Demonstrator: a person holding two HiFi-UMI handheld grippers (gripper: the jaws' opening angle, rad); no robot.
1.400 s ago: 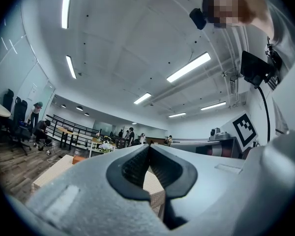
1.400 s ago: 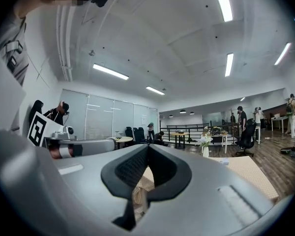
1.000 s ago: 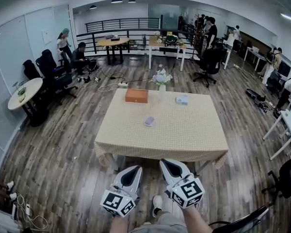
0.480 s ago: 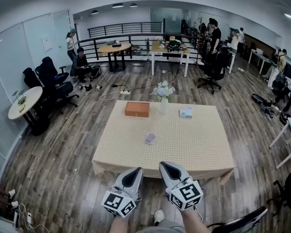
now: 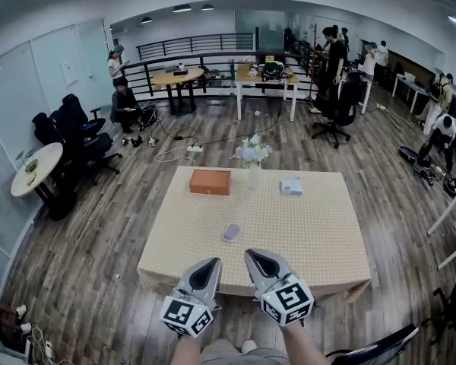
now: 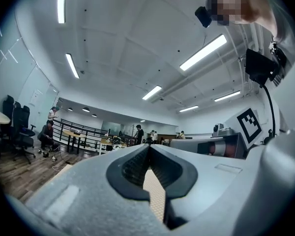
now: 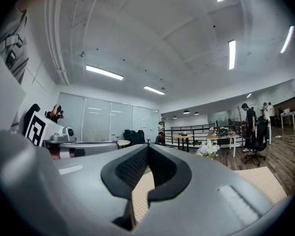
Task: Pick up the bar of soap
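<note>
- Head view: the person has stepped closer, and the left gripper (image 5: 211,264) and right gripper (image 5: 252,255) now reach over the near edge of the table (image 5: 167,257); the bar of soap (image 5: 231,233) lies near them at 12 o'clock, untouched
- Left gripper view: jaws pressed together, nothing between them
- Right gripper view: jaws likewise closed and empty, so one pair must part before any grab

Grey left gripper (image 5: 214,261) and right gripper (image 5: 249,253) carry black-and-white marker cubes (image 5: 186,315).
</note>
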